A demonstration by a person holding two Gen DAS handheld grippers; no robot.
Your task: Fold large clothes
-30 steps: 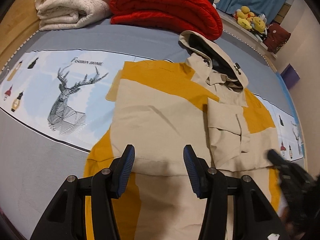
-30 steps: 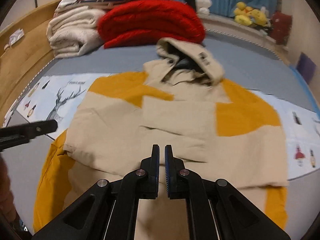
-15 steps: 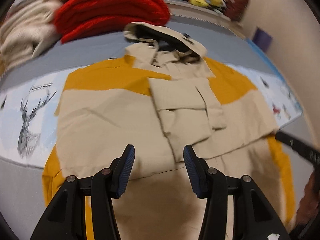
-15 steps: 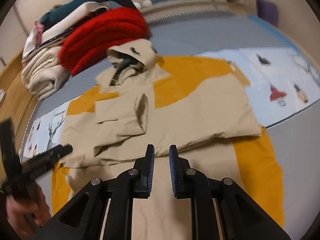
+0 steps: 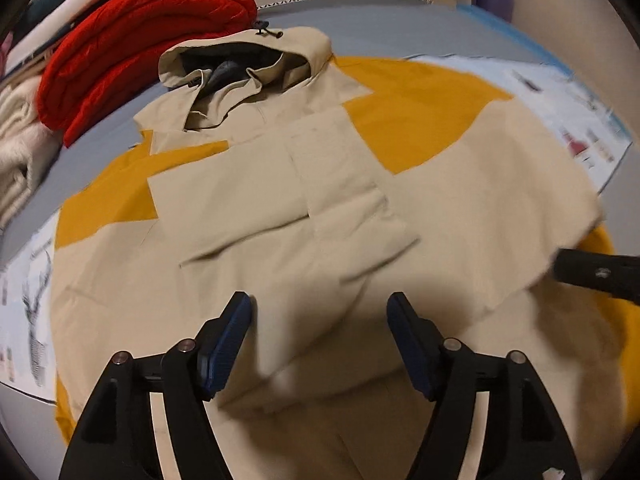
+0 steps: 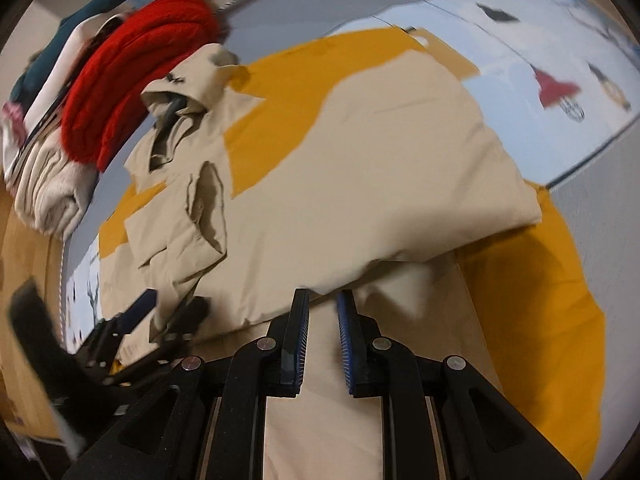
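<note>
A beige and mustard-yellow hooded jacket [image 5: 304, 208] lies flat on the bed, front up, hood [image 5: 244, 56] at the far end, both sleeves folded across the chest. My left gripper [image 5: 320, 308] is open and empty, low over the jacket's lower front. My right gripper [image 6: 323, 300] is slightly open with nothing between the pads, at the folded sleeve's lower edge on the jacket [image 6: 360, 168]. The left gripper [image 6: 168, 308] also shows in the right wrist view at lower left. The right gripper's finger [image 5: 596, 272] shows at the right edge of the left wrist view.
A red quilt [image 5: 132, 40] and cream blankets [image 5: 16, 148] are stacked behind the hood. A printed pale-blue mat [image 6: 552, 68] lies under the jacket on the grey bedspread [image 5: 400, 20]. A wooden bed frame [image 6: 24, 264] runs along the left.
Both grippers have swung right and come down closer to the jacket's lower part. The right gripper has opened from shut to a small gap. The left gripper stays open.
</note>
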